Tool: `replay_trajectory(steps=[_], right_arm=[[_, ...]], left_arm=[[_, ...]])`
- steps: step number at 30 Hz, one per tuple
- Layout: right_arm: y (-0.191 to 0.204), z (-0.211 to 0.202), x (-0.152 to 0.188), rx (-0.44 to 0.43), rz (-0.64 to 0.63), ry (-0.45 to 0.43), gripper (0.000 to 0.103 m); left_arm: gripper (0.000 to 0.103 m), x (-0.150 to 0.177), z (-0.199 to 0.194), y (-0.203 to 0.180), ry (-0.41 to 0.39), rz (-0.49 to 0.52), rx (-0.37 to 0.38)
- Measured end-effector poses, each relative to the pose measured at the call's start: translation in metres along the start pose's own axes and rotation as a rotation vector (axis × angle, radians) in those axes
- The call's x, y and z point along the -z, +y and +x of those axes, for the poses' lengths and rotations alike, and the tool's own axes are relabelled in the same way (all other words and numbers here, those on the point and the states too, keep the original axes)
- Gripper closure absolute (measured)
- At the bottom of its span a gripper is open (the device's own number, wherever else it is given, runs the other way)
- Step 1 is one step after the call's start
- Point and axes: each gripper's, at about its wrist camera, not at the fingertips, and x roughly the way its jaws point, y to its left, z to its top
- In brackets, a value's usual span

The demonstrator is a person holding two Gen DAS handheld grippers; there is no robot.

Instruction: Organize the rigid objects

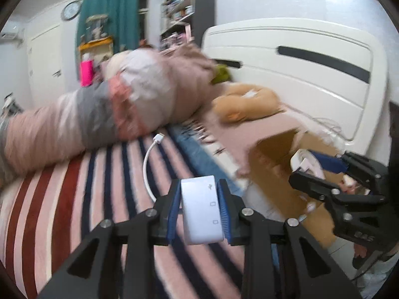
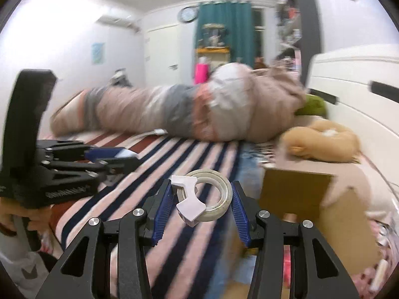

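Carrying: left gripper (image 1: 199, 214) clamps the USB hub (image 1: 202, 214), right gripper (image 2: 200, 206) clamps the tape roll (image 2: 212, 199); both likely go next into the cardboard box (image 2: 296, 194) beside them.

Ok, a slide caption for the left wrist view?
Left tool clamps a white USB adapter above the striped bedspread, beside a cardboard box.

Our left gripper (image 1: 202, 211) is matte black plastic with angular linkage arms cut by triangular openings; round silver screws sit at the joints; its fingers (image 1: 173, 214) wear ribbed blue pads; our right gripper (image 2: 200, 210) is built alike, and from the left view its black side shows faint embossed lettering; bare skin shows beside it.
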Motion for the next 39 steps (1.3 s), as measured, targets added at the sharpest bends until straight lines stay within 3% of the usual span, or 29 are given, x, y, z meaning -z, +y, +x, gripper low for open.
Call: replay_trajectory(steps=[6,10,14,23,28,32,39], right_arm=[[-0.068,-0.005,0.024,0.095,0.014,0.131,0.061],[-0.088,0.004,0.046,0.102,0.011,0.208,0.061],[-0.099,0.008,0.058,0.111,-0.002,0.231,0.061],[-0.103,0.003,0.065,0.078,0.011,0.211,0.056],[-0.105,0.001,0.064,0.065,0.037,0.192,0.056],[-0.104,0.001,0.064,0.068,0.033,0.193,0.056],[-0.104,0.003,0.061,0.063,0.031,0.197,0.055]], left_arm=[[0.077,-0.044,0.029,-0.074,0.024,0.089,0.122],[0.077,-0.054,0.058,-0.119,0.082,0.145,0.194],[0.077,-0.056,0.087,-0.147,0.158,0.185,0.213],[0.077,-0.044,0.120,-0.161,0.281,0.228,0.224],[0.077,-0.044,0.139,-0.163,0.298,0.261,0.136],[0.075,-0.042,0.145,-0.162,0.300,0.256,0.126],[0.049,-0.042,0.136,-0.150,0.270,0.205,0.123]])
